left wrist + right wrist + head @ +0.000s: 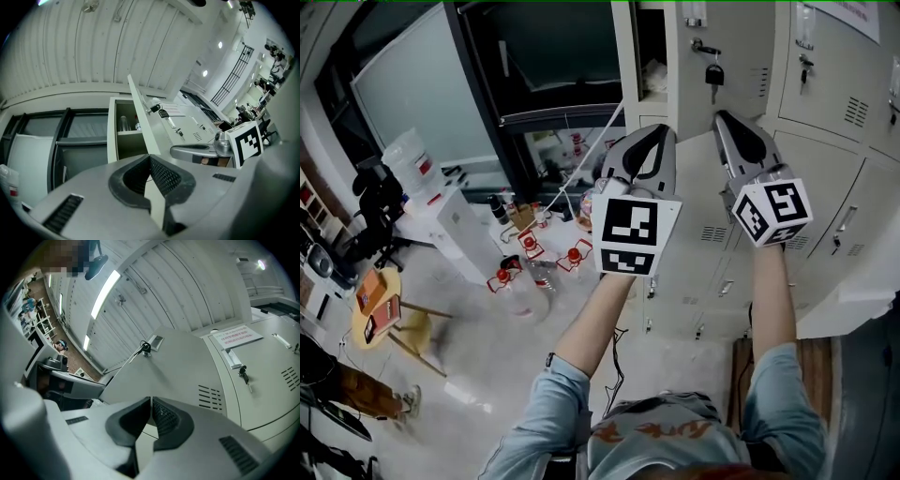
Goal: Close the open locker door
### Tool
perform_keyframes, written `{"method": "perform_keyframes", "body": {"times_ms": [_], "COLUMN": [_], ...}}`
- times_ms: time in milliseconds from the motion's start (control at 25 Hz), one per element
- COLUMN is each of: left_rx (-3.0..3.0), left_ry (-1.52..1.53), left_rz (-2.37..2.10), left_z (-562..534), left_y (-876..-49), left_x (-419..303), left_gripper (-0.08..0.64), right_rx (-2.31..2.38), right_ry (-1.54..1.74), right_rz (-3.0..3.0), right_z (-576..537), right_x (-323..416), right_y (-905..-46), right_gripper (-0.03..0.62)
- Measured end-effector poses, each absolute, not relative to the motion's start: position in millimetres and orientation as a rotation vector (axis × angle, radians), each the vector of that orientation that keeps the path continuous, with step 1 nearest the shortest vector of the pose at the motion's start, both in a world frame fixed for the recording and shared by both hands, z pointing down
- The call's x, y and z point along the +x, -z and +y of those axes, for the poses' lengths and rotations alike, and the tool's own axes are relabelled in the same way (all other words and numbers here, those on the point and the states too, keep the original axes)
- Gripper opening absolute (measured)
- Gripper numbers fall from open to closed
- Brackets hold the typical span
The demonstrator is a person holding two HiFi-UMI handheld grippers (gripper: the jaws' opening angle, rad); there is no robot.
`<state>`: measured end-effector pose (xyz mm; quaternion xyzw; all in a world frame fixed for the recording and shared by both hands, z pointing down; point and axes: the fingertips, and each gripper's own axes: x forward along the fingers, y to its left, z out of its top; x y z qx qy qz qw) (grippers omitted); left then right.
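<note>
The grey locker door point(736, 42) stands open at the top of the head view, a key point(713, 73) hanging from its lock. Left of it is the open compartment point(652, 47). My left gripper point(651, 133) is raised just below that compartment, jaws shut and empty. My right gripper point(725, 118) is shut and empty too, its tip close to the door's lower edge. In the left gripper view the door point(142, 123) shows edge-on, with the compartment point(124, 133) holding bottles. The right gripper view faces the door's outer side point(187, 369) and its lock point(146, 347).
More shut lockers point(848, 112) fill the right side, one with a key point(243, 373). Several red-capped water bottles point(520, 262) stand on the floor at the left, by a white cabinet point(441, 211) and a round wooden table point(380, 305). A dark window frame point(487, 94) borders the lockers.
</note>
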<state>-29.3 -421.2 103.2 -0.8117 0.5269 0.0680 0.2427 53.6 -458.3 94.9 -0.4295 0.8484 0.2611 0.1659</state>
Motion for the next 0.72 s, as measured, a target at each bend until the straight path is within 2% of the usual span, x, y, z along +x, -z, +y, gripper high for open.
{"method": "perform_keyframes", "body": {"times_ms": [720], "left_rx": [-2.152], "left_ry": [-0.124], "left_rz": [1.564], "left_z": [-461.0], "left_y": [-91.4], "left_x": [-57.3], "left_gripper": [0.021], "right_rx": [-1.2], "right_ry": [-0.8], "right_rz": [2.466], "right_z": [-499.1], "right_x": [45.3], "right_y": [-91.9], "right_gripper": [0.031]}}
